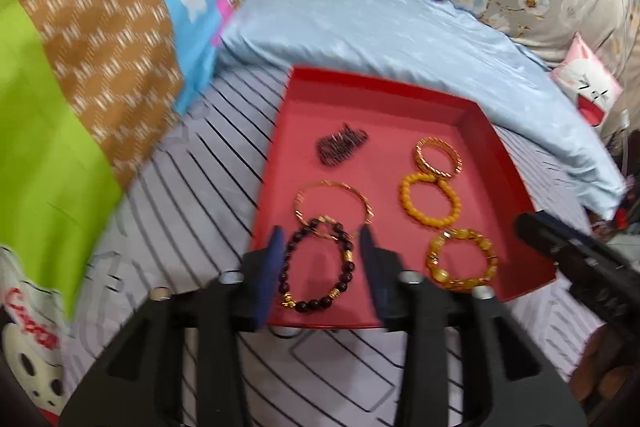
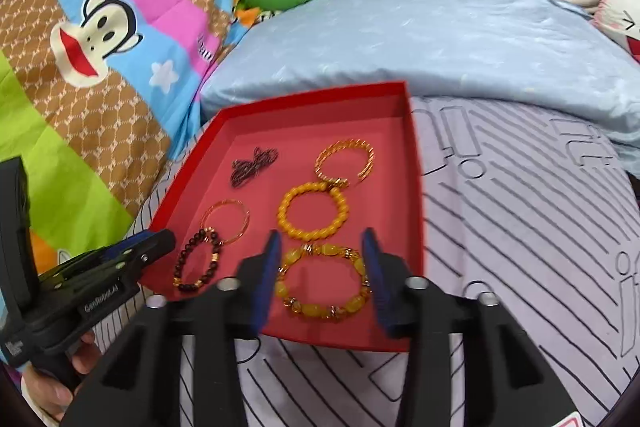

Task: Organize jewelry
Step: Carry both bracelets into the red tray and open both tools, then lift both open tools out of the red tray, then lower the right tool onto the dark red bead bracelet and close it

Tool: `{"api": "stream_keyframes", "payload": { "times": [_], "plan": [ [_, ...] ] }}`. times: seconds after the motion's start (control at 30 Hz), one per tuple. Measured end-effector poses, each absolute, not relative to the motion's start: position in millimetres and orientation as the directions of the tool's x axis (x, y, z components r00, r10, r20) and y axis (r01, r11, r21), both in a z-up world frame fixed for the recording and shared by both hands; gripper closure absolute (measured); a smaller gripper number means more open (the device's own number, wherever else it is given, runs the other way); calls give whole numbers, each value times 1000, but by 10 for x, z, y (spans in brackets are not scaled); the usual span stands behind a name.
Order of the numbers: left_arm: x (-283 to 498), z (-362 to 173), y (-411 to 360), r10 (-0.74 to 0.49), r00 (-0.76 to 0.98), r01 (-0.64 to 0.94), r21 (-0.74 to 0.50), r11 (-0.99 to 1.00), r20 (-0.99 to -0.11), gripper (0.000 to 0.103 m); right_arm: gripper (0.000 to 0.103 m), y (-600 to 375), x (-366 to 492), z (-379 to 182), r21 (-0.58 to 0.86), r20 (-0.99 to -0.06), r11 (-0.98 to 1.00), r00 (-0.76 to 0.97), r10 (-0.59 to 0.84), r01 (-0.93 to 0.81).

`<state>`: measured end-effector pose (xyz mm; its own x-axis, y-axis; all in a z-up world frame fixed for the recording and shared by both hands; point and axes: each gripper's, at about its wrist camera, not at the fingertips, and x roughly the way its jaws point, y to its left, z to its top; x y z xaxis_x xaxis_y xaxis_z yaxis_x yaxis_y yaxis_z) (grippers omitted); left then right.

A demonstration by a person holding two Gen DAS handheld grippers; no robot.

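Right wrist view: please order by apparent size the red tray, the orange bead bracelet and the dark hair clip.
1. red tray
2. orange bead bracelet
3. dark hair clip, though it lies farther from the camera

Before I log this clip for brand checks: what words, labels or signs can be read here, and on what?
"GenRobot.AI": white print on the side of the left gripper, seen from the right wrist.
Red script on the cartoon blanket: looks like "Cap...", too blurred to read.
White label at the left gripper's rear end: too small and cut off.
Outlined characters on the striped sheet: decorative shapes, not readable words.
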<state>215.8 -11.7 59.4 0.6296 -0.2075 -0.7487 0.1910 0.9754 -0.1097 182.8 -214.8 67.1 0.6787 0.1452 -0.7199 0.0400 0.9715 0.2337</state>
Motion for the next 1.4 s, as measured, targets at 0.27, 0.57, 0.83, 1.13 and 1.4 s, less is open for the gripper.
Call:
{"api": "stream_keyframes", "payload": {
  "times": [0.27, 0.57, 0.83, 1.13, 1.4],
  "plan": [
    [1896, 736, -211, -142, 695, 204, 3, 979, -705, 58, 59, -2054, 1630, 823, 167, -695, 986, 711, 110, 11],
    [1692, 716, -206, -149, 685, 200, -12, 980, -713, 58, 59, -1986, 1430, 830, 153, -694, 988, 712, 104, 5],
    [1443, 689, -186, -162, 679, 203, -29, 979, -716, 58, 59, -2028, 1106, 761, 140, -701, 990, 709, 79, 29],
    [1119, 444, -140, -173, 636, 203, -54, 978, -752, 58, 59, -2247, 680, 476, 164, -742, 981, 668, 53, 104],
    [848, 301, -108, -178, 622, 196, -69, 978, -763, 58, 59, -2397, 375, 217, 173, -776, 971, 630, 32, 164]
  ]
}}
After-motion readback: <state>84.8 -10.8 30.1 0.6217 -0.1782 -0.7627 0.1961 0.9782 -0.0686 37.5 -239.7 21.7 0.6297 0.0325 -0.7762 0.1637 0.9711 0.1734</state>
